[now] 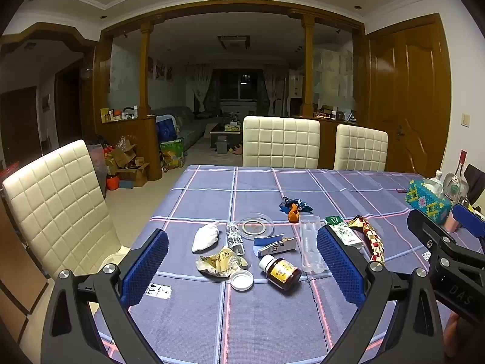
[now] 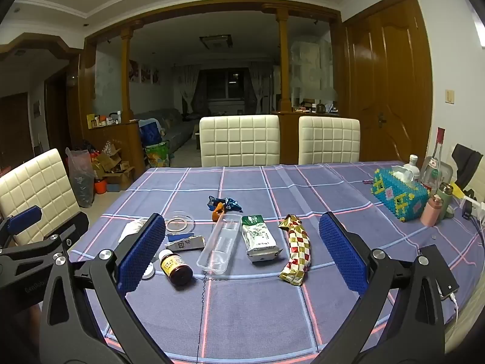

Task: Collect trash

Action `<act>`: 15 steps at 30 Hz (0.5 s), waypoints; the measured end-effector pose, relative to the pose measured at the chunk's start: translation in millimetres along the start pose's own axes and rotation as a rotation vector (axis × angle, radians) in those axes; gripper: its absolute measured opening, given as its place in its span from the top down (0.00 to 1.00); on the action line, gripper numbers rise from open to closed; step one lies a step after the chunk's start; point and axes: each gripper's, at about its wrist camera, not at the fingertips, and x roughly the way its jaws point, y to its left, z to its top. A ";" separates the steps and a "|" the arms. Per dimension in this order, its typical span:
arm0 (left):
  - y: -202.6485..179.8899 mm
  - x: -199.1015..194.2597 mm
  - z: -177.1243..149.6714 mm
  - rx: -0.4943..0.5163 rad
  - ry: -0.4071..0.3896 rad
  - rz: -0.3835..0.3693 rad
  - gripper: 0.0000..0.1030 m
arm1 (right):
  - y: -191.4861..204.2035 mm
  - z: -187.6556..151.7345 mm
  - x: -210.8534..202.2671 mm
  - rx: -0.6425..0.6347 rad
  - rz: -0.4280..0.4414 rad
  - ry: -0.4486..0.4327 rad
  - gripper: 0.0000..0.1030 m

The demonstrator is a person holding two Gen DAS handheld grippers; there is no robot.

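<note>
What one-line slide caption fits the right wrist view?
Open right gripper hovering over a checked tablecloth strewn with wrappers, a brown bottle and a clear tray.

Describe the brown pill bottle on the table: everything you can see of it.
The brown pill bottle is dark amber, glass or plastic, with a yellow label bearing dark print and a white neck. It lies on its side on the checked tablecloth, neck pointing away from the cameras. It is uncapped: a white cap lies open side up beside it. The clear plastic tray sits close by; no gripper touches the bottle.
</note>
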 end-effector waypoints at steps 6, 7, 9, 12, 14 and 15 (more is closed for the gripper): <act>-1.9 -0.5 -0.2 0.006 -0.001 -0.002 0.07 | 0.5 0.2 0.2 -0.008 -0.003 0.004 0.03; -2.7 -0.7 -0.2 0.008 -0.002 -0.001 0.07 | 0.4 0.2 0.4 -0.008 -0.003 0.004 0.03; -4.8 -1.2 0.1 0.008 -0.001 -0.003 0.07 | 0.4 0.5 0.5 -0.009 -0.003 0.003 0.03; -5.6 -0.9 -2.0 0.004 0.001 -0.001 0.07 | -0.4 1.3 1.8 -0.006 -0.002 0.006 0.03; -5.7 -2.2 -2.8 0.008 -0.003 0.000 0.07 | -1.0 1.7 2.3 -0.005 -0.002 0.008 0.03; -6.7 -2.7 -3.2 0.008 -0.004 0.000 0.07 | -0.1 -0.4 1.2 -0.005 -0.002 0.008 0.03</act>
